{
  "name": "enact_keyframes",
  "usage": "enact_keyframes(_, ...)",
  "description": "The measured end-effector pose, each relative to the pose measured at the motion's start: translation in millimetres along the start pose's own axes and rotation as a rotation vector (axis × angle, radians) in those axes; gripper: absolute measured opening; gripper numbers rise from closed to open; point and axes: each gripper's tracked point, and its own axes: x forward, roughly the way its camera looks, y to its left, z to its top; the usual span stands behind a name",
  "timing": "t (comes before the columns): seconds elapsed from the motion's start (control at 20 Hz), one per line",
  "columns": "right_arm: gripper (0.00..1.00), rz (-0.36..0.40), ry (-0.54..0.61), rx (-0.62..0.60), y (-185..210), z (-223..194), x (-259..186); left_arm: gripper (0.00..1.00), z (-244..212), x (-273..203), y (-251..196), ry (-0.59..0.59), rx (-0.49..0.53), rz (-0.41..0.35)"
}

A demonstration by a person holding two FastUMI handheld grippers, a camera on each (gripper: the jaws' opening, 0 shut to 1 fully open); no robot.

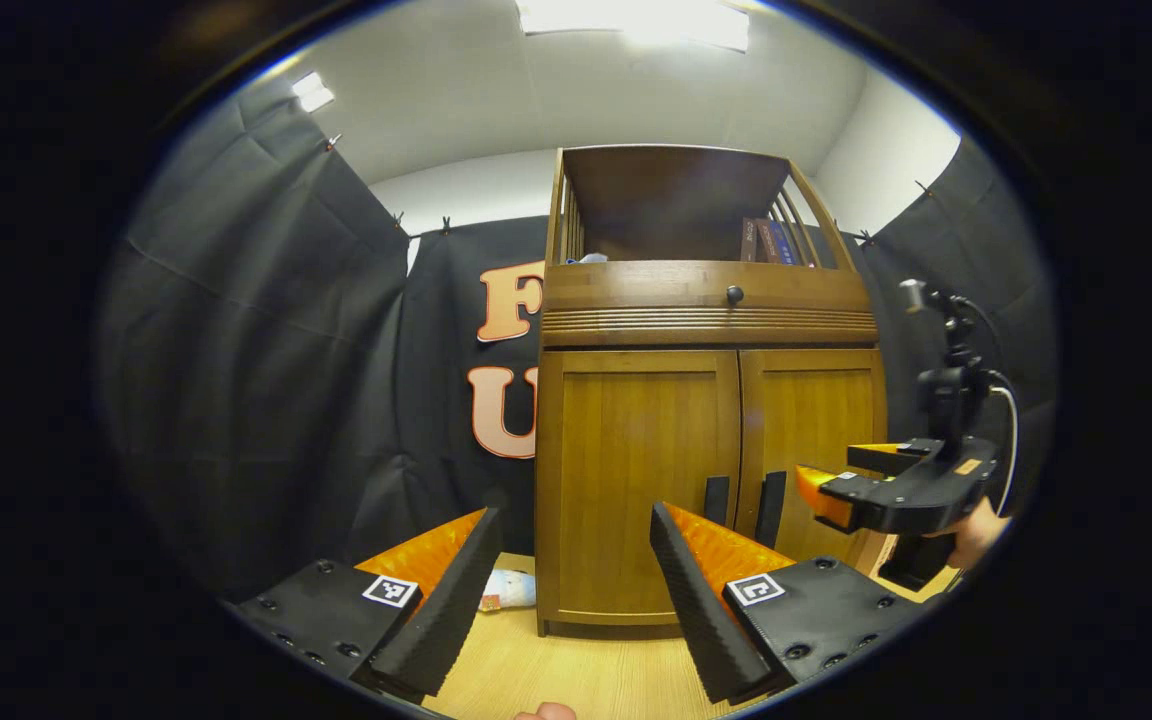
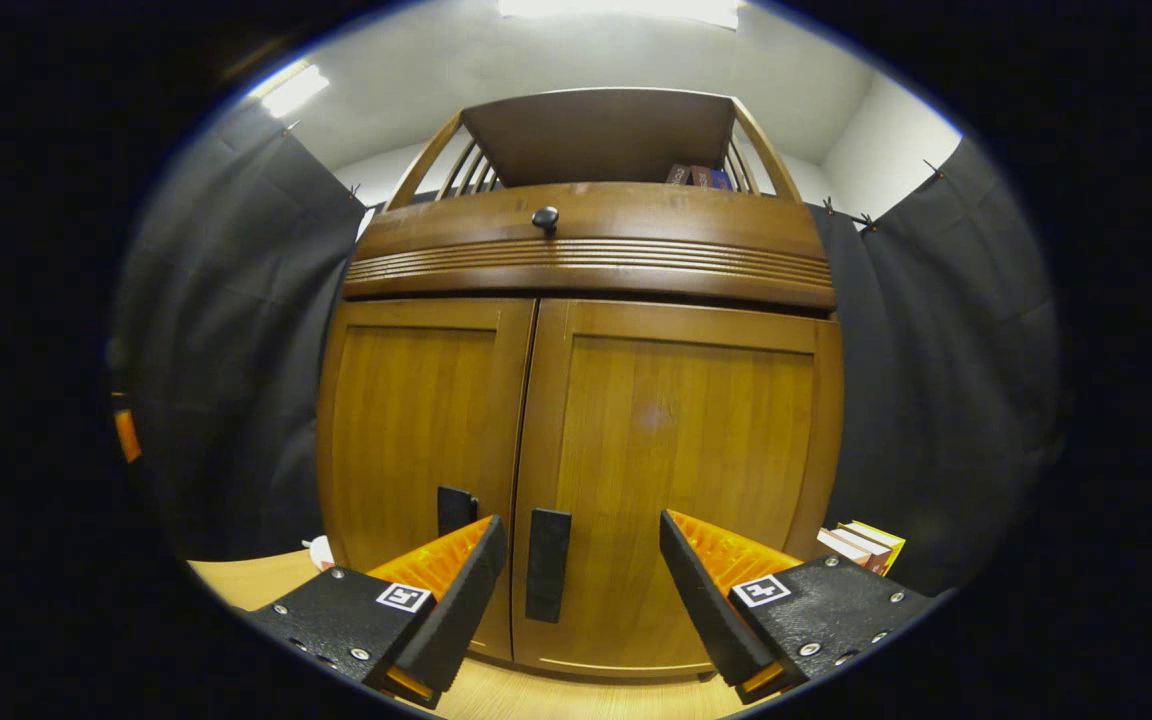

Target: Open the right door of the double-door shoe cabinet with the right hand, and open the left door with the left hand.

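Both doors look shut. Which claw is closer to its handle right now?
Right. The right claw is open and close to the right door's handle, which sits between its fingers. The left claw is farther from the cabinet.

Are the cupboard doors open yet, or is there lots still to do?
Nothing is done yet: the right door and left door are both shut. In hand: the right gripper is open, close in front of the right door's handle but not gripping it. The left gripper is open too, farther from the cabinet. Both doors remain to be opened.
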Motion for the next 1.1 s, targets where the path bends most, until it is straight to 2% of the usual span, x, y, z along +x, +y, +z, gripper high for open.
enact_keyframes(0.05, 0.98, 0.005, 0.010, -0.008, 4, -7, 12, 0.96, -1, 0, 2, 0.004, 0.003, 0.002)
enact_keyframes(0.15, 0.98, 0.012, 0.031, -0.024, 10, -19, 30, 0.95, -4, 0, 7, 0.009, -0.003, 0.012)
enact_keyframes(0.2, 0.94, 0.018, 0.036, -0.025, 13, -24, 34, 0.96, -6, 1, 11, 0.013, -0.010, 0.018)
enact_keyframes(0.35, 0.92, 0.024, 0.053, 0.013, 25, -34, 48, 0.94, -9, -1, 20, 0.017, -0.011, 0.039)
enact_keyframes(0.4, 0.94, 0.018, 0.057, 0.031, 27, -37, 53, 0.94, -9, -1, 24, 0.015, -0.004, 0.048)
enact_keyframes(0.65, 0.87, -0.003, 0.093, 0.105, 26, -49, 74, 0.94, -8, 2, 44, 0.014, 0.003, 0.084)
enact_keyframes(0.8, 0.64, -0.014, 0.117, 0.140, 23, -56, 85, 0.96, -9, 1, 48, 0.015, 0.005, 0.098)
enact_keyframes(0.85, 0.58, -0.034, 0.109, 0.135, 19, -55, 84, 0.94, -10, 1, 49, 0.016, 0.003, 0.099)
enact_keyframes(1.0, 0.48, -0.029, 0.084, 0.099, 23, -56, 86, 0.94, -10, 0, 51, 0.017, 0.001, 0.103)
enact_keyframes(1.05, 0.38, -0.027, 0.082, 0.086, 24, -57, 84, 0.94, -11, 1, 51, 0.019, -0.002, 0.104)
enact_keyframes(1.1, 0.36, -0.026, 0.083, 0.092, 24, -57, 86, 0.99, -12, 1, 51, 0.023, -0.006, 0.103)
